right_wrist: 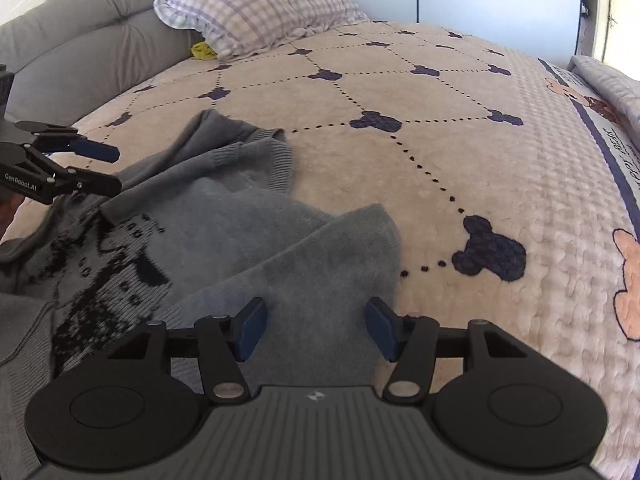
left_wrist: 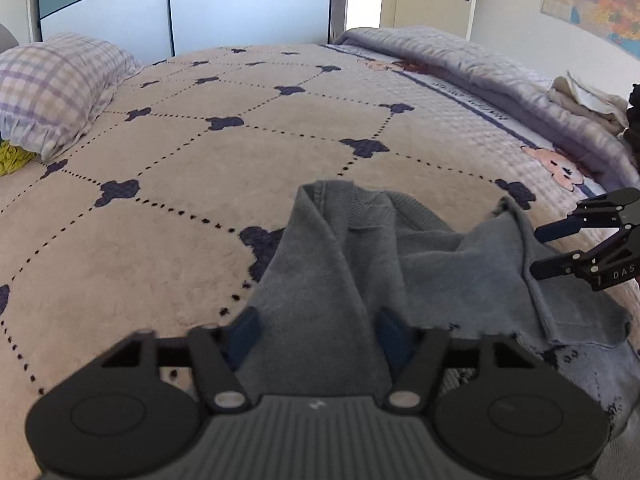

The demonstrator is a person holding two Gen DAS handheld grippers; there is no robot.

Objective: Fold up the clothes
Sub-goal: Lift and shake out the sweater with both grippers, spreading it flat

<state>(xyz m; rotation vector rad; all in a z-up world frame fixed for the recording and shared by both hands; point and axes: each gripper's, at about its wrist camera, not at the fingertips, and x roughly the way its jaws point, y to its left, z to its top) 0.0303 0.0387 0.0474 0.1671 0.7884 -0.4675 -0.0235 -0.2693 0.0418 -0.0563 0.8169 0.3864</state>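
Note:
A grey knit sweater (left_wrist: 360, 264) with a dark pattern lies rumpled on the beige bedspread (left_wrist: 180, 200). It also shows in the right wrist view (right_wrist: 248, 232). My left gripper (left_wrist: 316, 332) is open, its blue pads on either side of a sleeve or fold of the sweater. It appears in the right wrist view (right_wrist: 114, 168) at the far left, open over the sweater's edge. My right gripper (right_wrist: 316, 328) is open, straddling another grey fold. It shows in the left wrist view (left_wrist: 538, 250) at the right, open beside the sweater's raised edge.
A plaid pillow (left_wrist: 52, 88) lies at the head of the bed, with a yellow-green item (right_wrist: 203, 50) beside it. A folded lilac quilt (left_wrist: 480, 72) and a pile of light clothes (left_wrist: 588, 100) sit on the far side. A grey headboard (right_wrist: 80, 32) stands behind.

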